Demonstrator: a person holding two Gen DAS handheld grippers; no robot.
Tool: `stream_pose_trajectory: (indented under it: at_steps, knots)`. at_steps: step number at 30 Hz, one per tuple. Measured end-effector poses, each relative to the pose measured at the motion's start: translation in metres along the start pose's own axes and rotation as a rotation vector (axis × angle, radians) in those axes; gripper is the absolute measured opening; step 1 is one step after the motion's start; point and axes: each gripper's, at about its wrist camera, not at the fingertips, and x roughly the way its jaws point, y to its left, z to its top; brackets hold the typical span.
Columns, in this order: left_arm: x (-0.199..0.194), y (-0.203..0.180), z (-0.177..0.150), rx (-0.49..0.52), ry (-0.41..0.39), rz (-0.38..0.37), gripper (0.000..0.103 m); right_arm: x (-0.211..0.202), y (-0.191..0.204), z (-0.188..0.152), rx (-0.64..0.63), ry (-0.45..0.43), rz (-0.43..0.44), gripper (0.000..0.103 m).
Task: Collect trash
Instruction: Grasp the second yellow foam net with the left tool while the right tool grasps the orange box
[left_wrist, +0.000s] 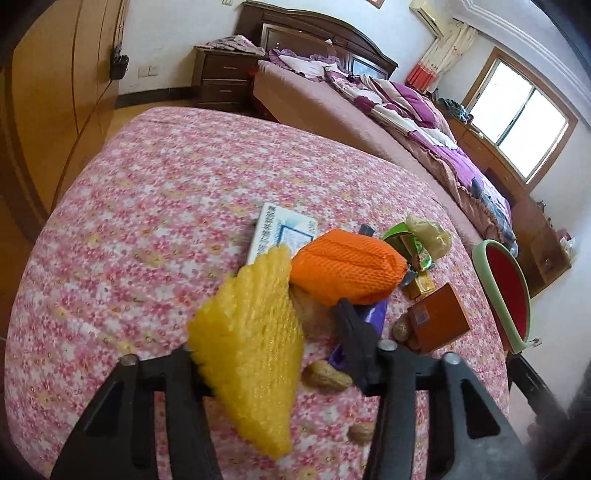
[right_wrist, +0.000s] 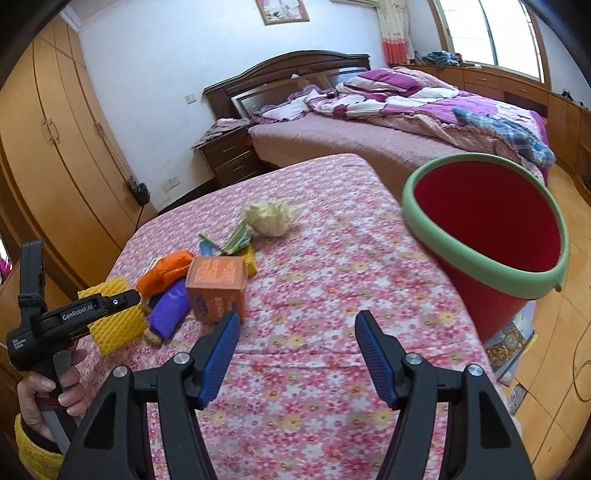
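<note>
The left tongs are gripping a yellow foam net, which is filling the gap between their fingers; on their side the words "GenRobot.AI" are showing in the right wrist view. Just ahead of them an orange foam net, a purple wrapper, a white printed card and a peanut are lying on the floral-covered counter. The right tongs are standing wide with nothing between their blue pads. Ahead and to their left an orange box with print too small to read is sitting; further ahead, a crumpled pale bag. To their right a red bucket with a green rim is tilting.
</note>
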Motion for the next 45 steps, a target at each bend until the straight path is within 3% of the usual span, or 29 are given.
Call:
stream_pose_trajectory:
  at_steps: [2,6,10,12,17,29,31,32,34,45]
  knots:
    - [0.000,0.005,-0.001,-0.015,0.011,-0.001,0.029,0.002,0.004,0.000,-0.010,0.008,0.010,0.068]
    - [-0.006,0.006,-0.007,-0.028,0.015,-0.041,0.011,0.006,0.014,0.002,-0.039,0.010,0.024,0.068]
    - [-0.025,0.002,-0.008,0.002,-0.039,-0.084,0.011,0.015,0.025,0.007,-0.056,0.021,0.052,0.068]
    - [-0.036,-0.002,-0.003,0.032,-0.076,-0.087,0.011,0.020,0.029,0.011,-0.053,0.027,0.060,0.074]
    - [-0.050,-0.005,0.013,0.095,-0.150,-0.071,0.011,0.037,0.041,0.017,-0.058,0.042,0.066,0.074]
    - [-0.019,-0.002,0.021,0.085,-0.094,-0.126,0.011,0.075,0.053,0.027,-0.046,0.095,0.082,0.076]
    - [-0.018,-0.002,0.022,0.092,-0.094,-0.126,0.011,0.076,0.054,0.028,-0.051,0.083,0.081,0.066]
    - [-0.018,-0.003,0.022,0.096,-0.095,-0.124,0.011,0.076,0.054,0.028,-0.055,0.081,0.082,0.055]
    - [-0.017,-0.007,0.020,0.102,-0.092,-0.120,0.011,0.075,0.054,0.028,-0.052,0.076,0.086,0.054]
    - [-0.032,-0.039,0.006,0.161,-0.093,-0.153,0.011,0.021,0.034,0.022,-0.008,-0.036,0.095,0.053]
